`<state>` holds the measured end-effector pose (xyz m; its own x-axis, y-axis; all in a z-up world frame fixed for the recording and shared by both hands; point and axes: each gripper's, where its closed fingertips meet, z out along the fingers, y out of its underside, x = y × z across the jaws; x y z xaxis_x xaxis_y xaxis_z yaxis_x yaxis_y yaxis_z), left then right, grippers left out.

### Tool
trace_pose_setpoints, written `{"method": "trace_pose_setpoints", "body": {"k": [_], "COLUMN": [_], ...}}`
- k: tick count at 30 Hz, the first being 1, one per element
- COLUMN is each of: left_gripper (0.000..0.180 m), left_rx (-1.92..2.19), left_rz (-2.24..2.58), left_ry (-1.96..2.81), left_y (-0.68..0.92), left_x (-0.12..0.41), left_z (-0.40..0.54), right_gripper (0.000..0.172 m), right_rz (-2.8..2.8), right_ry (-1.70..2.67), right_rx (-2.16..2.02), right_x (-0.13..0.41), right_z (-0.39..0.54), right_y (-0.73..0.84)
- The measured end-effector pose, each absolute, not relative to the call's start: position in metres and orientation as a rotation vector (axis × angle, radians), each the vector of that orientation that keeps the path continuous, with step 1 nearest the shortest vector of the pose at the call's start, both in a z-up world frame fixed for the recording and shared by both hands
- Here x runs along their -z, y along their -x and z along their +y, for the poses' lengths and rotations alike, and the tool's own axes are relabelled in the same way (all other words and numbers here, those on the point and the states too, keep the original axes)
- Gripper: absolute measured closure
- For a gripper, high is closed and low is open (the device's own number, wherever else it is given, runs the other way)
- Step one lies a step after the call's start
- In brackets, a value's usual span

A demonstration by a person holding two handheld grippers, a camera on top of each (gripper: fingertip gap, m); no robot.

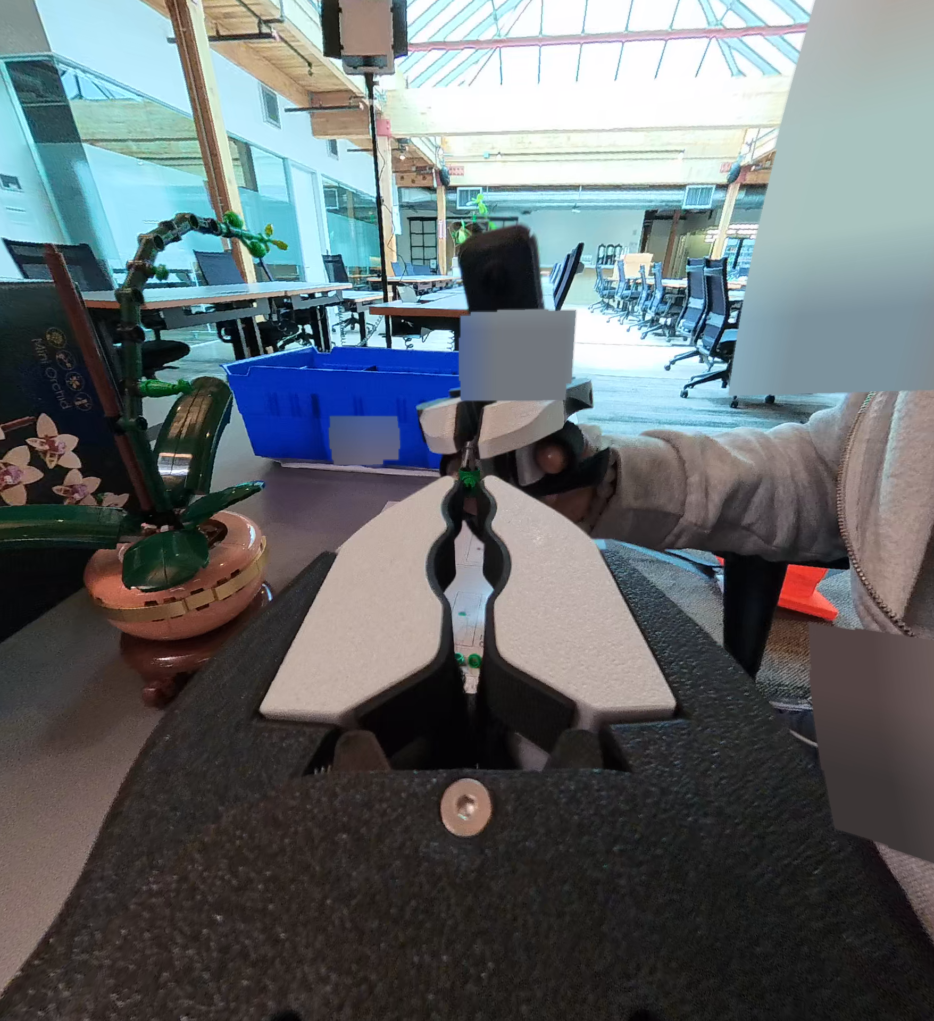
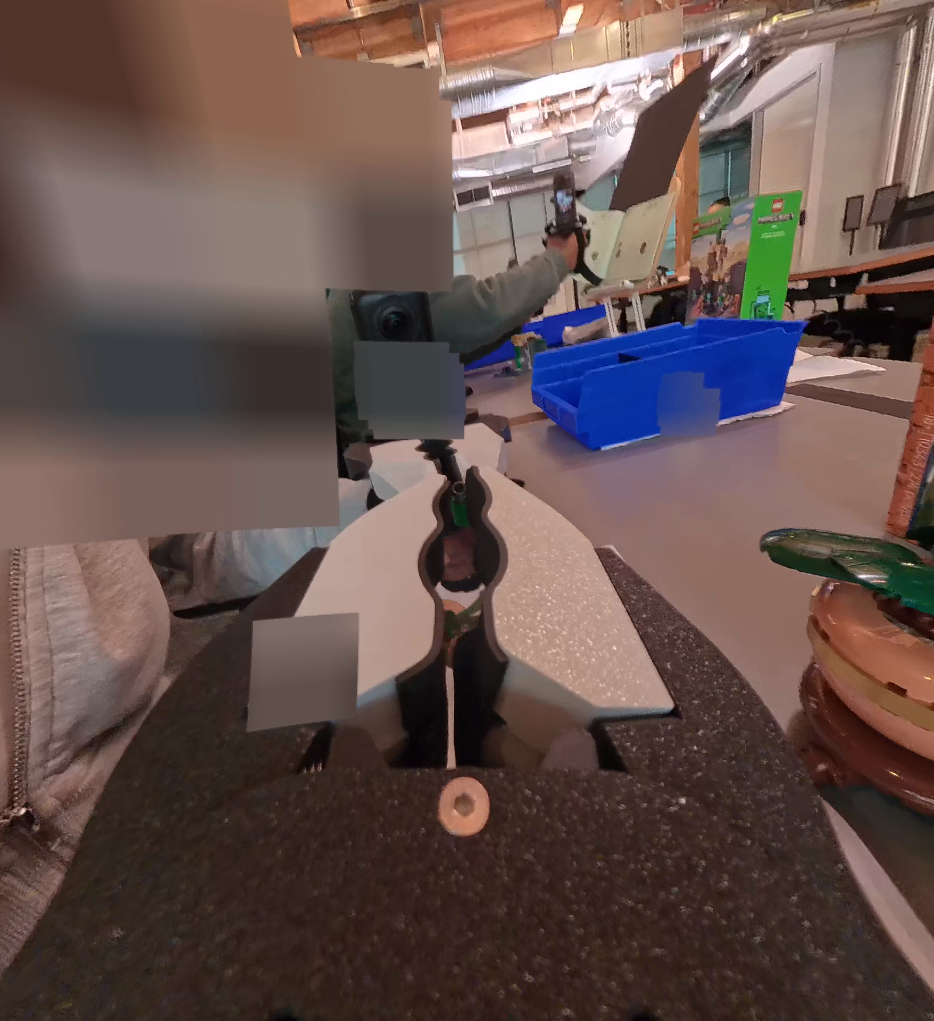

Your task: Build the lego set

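Note:
My left gripper (image 1: 468, 489) is shut at its tips on a small green brick piece (image 1: 469, 478). A thin dark stem runs from that piece into my right gripper (image 1: 478, 436), which faces it closely, held by a hand in a grey sleeve (image 1: 730, 486). In the right wrist view my right gripper (image 2: 460, 505) is shut on a short green piece with a dark tube end (image 2: 460, 511). The left gripper (image 2: 437, 461) meets it tip to tip just beyond. Both hold the small piece above the grey table (image 1: 315, 497). A brick-built orchid plant in a pink pot (image 1: 177, 585) stands to the left.
The pink pot also shows at the right of the right wrist view (image 2: 890, 663). A blue bin (image 1: 343, 398) stands behind on the table and shows again in the right wrist view (image 2: 647, 387). A dark box with flower pictures (image 1: 11, 387) leans behind the plant. Another person (image 2: 509, 287) stands farther off.

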<state>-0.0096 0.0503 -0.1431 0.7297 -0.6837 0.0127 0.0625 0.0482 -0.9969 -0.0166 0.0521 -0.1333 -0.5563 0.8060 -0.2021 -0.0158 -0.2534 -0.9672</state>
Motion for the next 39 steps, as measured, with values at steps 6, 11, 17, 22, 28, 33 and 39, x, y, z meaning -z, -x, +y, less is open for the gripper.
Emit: {"method": "trace_pose_setpoints", "body": {"k": [6,11,17,22,28,33,39], "left_gripper": [0.177,0.177,0.177,0.177,0.177,0.177,0.177], "left_rx": [0.436,0.347,0.398,0.45,0.425,0.415,0.4], "left_rz": [0.669,0.815,0.838,0.832,0.832,0.835,0.847], "left_ry": [1.52,1.606,1.686,1.613,1.581,1.577,1.555], "left_y": [0.012,0.012,0.017,0.01,0.01,0.01,0.008], "left_x": [0.162,0.191,0.213,0.201,0.195,0.193,0.19], "left_z": [0.053,0.053,0.053,0.049,0.048,0.048,0.046], "right_gripper": [0.168,0.168,0.169,0.168,0.168,0.168,0.168], "right_rz": [-1.651,-1.81,-1.853,-1.827,-1.811,-1.81,-1.807], "right_ry": [1.042,1.054,1.075,1.059,1.04,1.033,1.013], "right_rx": [-1.504,-1.391,-1.495,-1.547,-1.556,-1.544,-1.55], "right_x": [0.151,0.172,0.191,0.19,0.186,0.185,0.182], "right_z": [0.055,0.052,0.048,0.047,0.048,0.048,0.047], "right_y": [0.017,0.013,0.013,0.014,0.012,0.012,0.012]}}
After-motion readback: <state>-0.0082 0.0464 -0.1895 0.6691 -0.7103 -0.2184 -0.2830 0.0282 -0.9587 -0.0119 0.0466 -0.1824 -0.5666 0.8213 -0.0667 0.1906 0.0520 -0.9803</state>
